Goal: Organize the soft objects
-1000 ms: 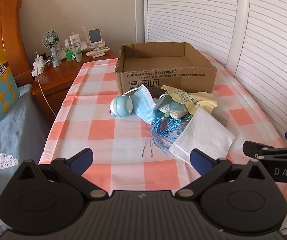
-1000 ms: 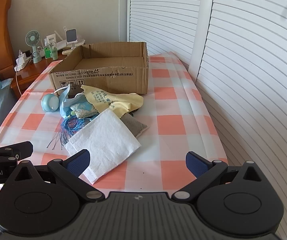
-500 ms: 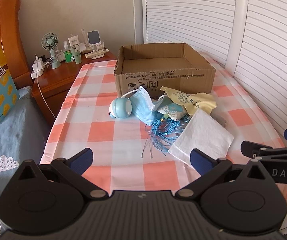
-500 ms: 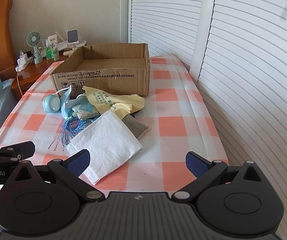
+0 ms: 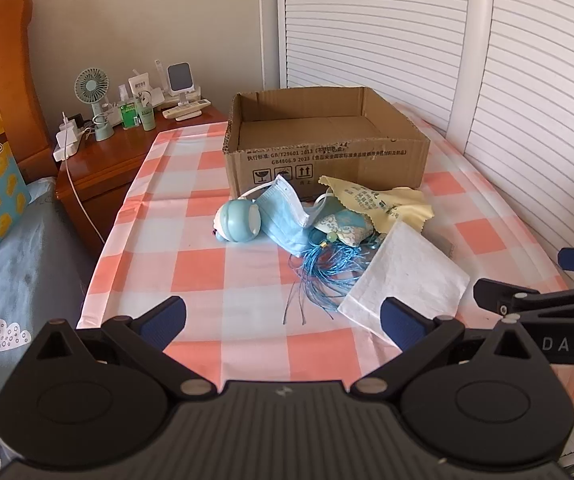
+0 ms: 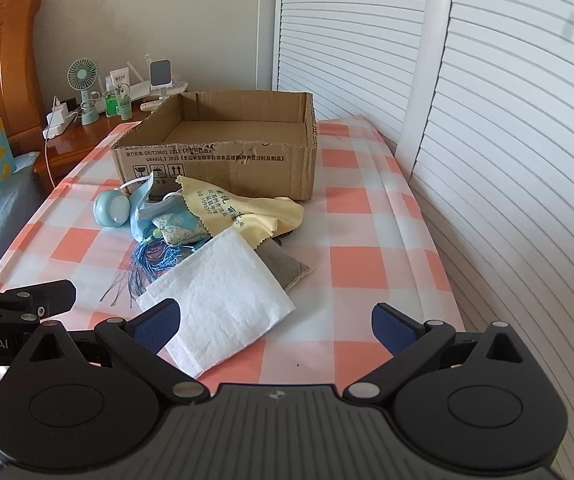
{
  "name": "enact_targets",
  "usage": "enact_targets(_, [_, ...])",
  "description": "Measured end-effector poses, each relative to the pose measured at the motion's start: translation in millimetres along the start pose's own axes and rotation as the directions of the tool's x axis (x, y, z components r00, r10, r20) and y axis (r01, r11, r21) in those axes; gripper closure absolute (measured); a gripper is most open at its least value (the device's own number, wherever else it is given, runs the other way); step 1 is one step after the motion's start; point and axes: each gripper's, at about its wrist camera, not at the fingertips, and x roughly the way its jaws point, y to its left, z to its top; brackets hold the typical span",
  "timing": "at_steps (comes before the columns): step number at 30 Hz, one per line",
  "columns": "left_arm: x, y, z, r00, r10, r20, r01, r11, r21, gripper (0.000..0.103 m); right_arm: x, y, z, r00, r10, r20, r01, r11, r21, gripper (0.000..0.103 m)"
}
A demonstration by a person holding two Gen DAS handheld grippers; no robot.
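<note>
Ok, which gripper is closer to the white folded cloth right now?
Right. The right gripper has its left finger just above the white cloth's near edge; the left gripper sits further left, its right finger near the corner.

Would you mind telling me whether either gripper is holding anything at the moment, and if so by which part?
Nothing is held. The left gripper and the right gripper are both open, short of the white cloth and the rest of the pile.

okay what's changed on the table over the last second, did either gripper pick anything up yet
Nothing picked up. Both views drifted only slightly. The left hand-held gripper and right hand-held gripper remain open and empty, short of the pile. The white cloth, yellow cloth, blue mask and tassel sachet lie unmoved before the empty cardboard box.
</note>
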Motion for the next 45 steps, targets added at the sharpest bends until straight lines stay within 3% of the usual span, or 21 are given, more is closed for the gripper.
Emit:
enact_targets(12, [18,10,4,1.000,-0.024,0.009,0.024,0.999,0.021,0.001,25,2,6,0.995,0.098,0.030,-0.095,0.993,-0.071,0.000])
enact_targets(20, [34,25,3,1.000,-0.008,-0.002,0.008,0.999,0.039,0.001,59,10,10,0.989,0.141,-0.032,-0.143,0.986,-0.079,0.000])
enact_targets(34, [48,71,3,0.998,0.056,-0.025,-0.058,0.997,-0.044,0.001,114,61,27,0.997,0.067,-0.047,-0.075,0.980,-0.186,0.000])
enact_targets(45, [64,62,2,0.999,0.001,-0.041,-0.001,1.000,0.013,0.001,105,31,-3,0.997,-0.012,-0.070,-0.002,0.979,-0.202,0.000])
